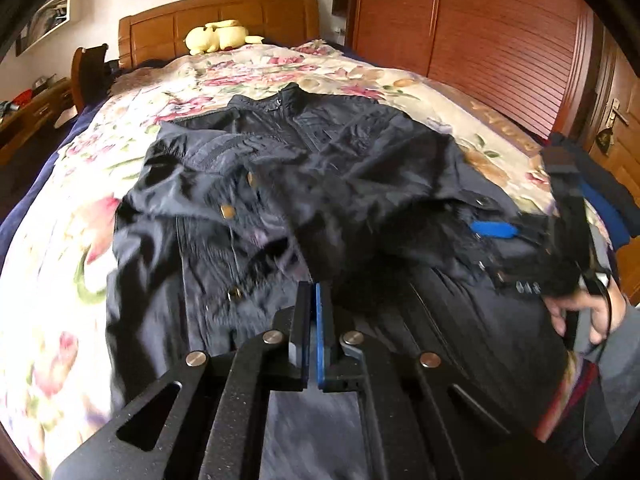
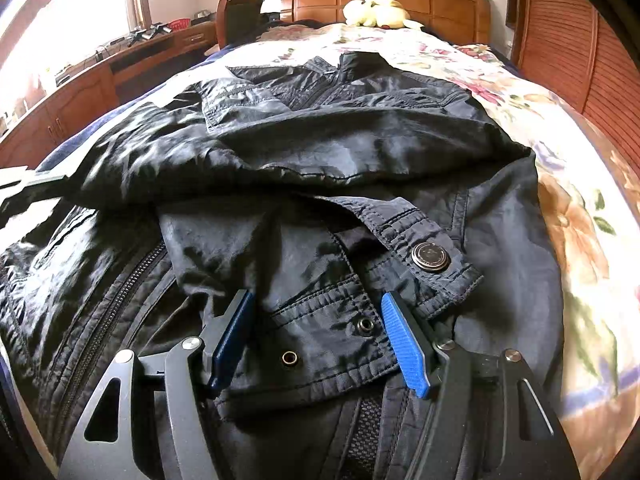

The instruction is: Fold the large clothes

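A dark navy jacket (image 1: 320,184) (image 2: 340,152) is spread front-up across the bed, its stand-up collar turned toward the headboard and its hem toward the cameras. The fabric is thin and heavily creased. 1 sleeve is folded across the chest, and its snap-buttoned cuff (image 2: 424,256) is laid over the lower front. Brass snaps are seen along the placket.

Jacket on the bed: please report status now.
Left hand-held gripper shut, empty. Right hand-held gripper open around sleeve cuff. Jacket partly folded on bed. Nothing in the way.
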Tool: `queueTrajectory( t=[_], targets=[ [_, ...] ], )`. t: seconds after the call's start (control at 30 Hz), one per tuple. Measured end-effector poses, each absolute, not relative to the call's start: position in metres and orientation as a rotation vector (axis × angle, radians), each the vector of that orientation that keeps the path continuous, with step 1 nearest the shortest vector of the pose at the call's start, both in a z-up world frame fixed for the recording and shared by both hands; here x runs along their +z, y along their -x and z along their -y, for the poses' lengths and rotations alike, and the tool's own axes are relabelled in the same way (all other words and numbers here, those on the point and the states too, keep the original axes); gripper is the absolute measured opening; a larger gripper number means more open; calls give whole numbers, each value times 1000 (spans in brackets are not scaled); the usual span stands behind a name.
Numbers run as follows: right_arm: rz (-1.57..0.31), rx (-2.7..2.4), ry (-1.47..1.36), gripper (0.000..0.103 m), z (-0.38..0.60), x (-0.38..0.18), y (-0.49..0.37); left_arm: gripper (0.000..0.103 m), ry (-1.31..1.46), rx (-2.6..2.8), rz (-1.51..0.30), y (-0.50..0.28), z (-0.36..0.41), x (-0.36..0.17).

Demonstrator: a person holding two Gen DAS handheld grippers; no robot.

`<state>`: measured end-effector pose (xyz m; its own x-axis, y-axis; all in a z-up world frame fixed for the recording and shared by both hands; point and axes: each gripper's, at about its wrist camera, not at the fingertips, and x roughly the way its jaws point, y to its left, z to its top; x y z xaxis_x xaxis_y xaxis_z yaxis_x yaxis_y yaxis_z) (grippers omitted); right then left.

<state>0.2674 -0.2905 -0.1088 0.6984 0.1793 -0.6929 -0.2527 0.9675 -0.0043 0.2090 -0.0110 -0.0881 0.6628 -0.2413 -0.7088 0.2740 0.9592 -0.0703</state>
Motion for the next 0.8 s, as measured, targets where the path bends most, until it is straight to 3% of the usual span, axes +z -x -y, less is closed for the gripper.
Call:
queueTrajectory(
  t=[0.5,0.53,0.6,0.8],
  targets=[
    [-644,264,37,68,298,-68,-238,3,-16,-260,-792,-158,4,-87],
    [-647,262,40,68,298,-69,-239,5,-12,-260,-794,-160,3,-85],
    [-644,262,41,68,297,-71,-240,23,-6,-266,-784,-163,4,-81],
    [-637,243,54,68,295,-72,-242,27,29,-307,-798,-176,17,-81]
  ],
)
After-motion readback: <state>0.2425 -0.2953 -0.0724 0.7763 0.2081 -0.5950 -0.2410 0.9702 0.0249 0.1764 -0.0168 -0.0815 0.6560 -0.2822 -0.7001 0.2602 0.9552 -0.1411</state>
